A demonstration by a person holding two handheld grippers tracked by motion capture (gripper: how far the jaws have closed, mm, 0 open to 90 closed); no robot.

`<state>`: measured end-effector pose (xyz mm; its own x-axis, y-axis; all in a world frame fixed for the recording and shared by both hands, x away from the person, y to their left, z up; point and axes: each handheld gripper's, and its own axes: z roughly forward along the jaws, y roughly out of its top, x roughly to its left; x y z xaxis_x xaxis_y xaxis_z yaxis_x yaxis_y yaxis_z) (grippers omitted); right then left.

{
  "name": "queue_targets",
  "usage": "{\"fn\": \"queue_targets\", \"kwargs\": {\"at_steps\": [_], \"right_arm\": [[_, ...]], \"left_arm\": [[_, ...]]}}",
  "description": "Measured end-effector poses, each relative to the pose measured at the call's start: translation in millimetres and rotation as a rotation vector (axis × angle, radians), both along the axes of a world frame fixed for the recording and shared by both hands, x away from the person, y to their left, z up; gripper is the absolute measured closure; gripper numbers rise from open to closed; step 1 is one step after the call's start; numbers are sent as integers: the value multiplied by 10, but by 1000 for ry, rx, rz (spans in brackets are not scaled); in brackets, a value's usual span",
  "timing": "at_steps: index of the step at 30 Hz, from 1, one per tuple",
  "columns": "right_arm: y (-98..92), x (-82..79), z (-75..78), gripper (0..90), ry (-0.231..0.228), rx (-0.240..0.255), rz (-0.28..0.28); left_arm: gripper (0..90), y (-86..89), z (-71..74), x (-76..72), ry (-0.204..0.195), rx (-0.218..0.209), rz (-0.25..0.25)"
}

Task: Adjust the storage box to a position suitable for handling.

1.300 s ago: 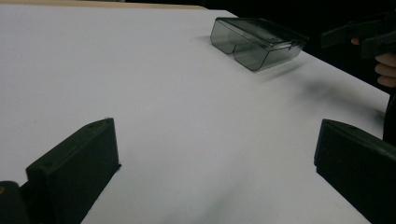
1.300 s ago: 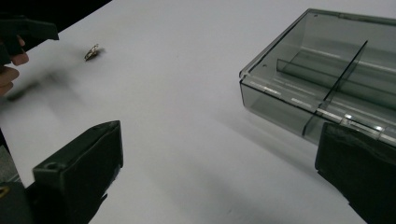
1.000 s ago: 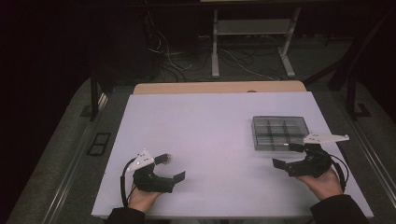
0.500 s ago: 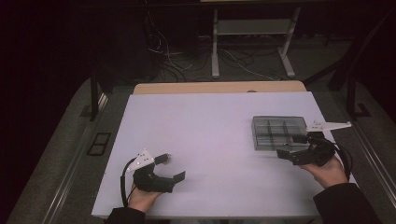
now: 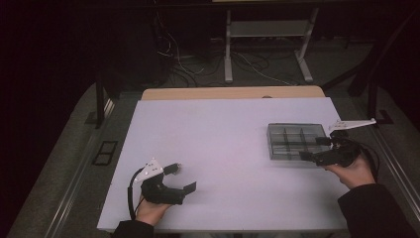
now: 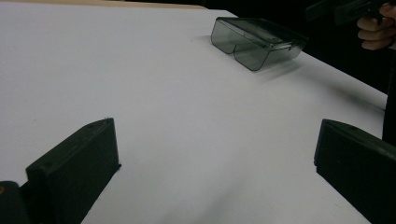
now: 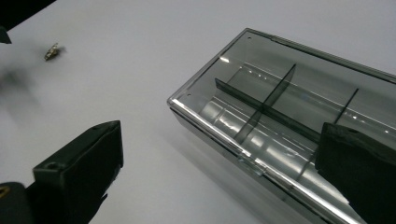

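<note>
Two grippers, both fingers wide, holding nothing. My right gripper (image 5: 314, 148) hovers at near edge of smoky divided box (image 5: 292, 140), lid shut, on counter (image 5: 223, 129) right side. I'd square fingers to rim, close slowly. Left gripper (image 5: 182, 177) idle, well apart.

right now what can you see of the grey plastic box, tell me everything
The box is smoky, see-through grey plastic, shallow and rectangular, with thin dividers splitting it into compartments that look empty. A clear lid appears shut over it. It lies flat on the right side of the white table, nearest the right tool, whose jaws stand open at its near edge, not visibly touching it.
</note>
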<state>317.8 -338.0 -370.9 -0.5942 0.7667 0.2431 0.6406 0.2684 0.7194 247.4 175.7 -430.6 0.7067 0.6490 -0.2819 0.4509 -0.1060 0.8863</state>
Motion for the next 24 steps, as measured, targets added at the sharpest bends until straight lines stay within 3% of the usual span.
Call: {"fn": "queue_targets", "kwargs": {"at_steps": [24], "right_arm": [[-374,393,84,8,33,-41,-63]], "left_arm": [[0,9,0,0,-2,4,2]]}}
